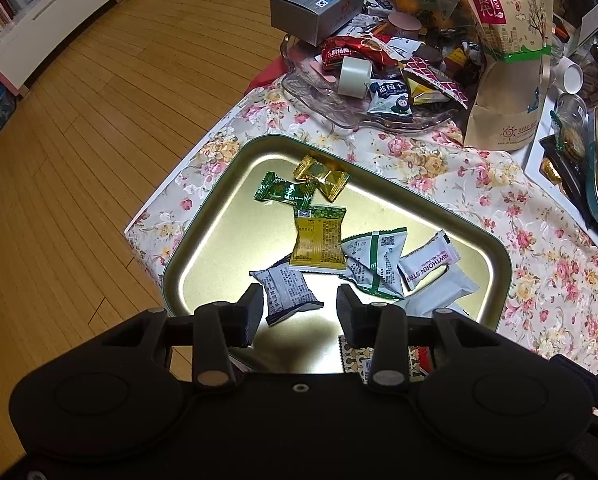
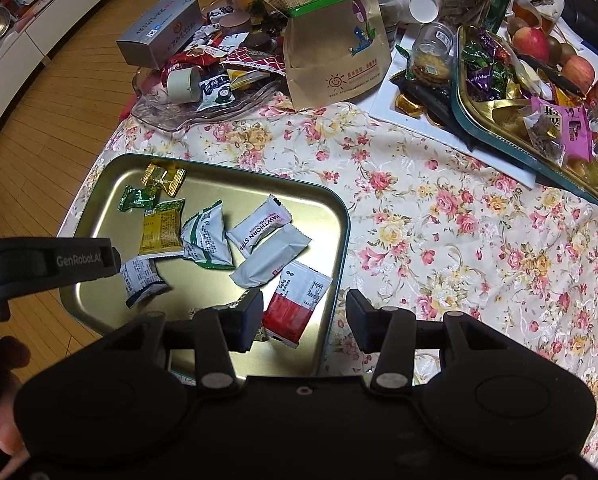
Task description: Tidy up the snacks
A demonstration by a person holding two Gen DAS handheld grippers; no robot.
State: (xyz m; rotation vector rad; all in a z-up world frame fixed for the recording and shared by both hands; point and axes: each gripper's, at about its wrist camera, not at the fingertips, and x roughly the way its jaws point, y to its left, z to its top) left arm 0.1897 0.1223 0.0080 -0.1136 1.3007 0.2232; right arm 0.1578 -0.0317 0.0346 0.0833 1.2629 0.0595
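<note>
Gold-lined and green-rimmed, a metal tray (image 1: 203,248) is lying on the floral-clothed surface (image 2: 439,216) as two black grippers are pointing steeply down over its near end. The left gripper (image 1: 297,312) is hovering with its jaws released and holding nothing; a grey-white snack packet (image 1: 287,292) is lying in the tray just between and beyond the fingertips, untouched. The right gripper (image 2: 305,320) is also hanging with jaws parted and empty, straddling the tray's near right rim, a red-and-white packet (image 2: 295,304) lying flat in the tray just inside its left finger. Further into the tray, a yellow packet (image 1: 319,240), a green-striped white packet (image 1: 373,264) and a Hawthorn strip packet (image 1: 427,260) are clustering mid-tray, with a green candy (image 1: 285,192) and a gold candy (image 1: 321,176) near the far edge. Beyond, a glass dish (image 1: 323,100) is brimming with mixed snacks beside a brown paper bag (image 1: 507,80) and a silver box (image 1: 319,4).
</note>
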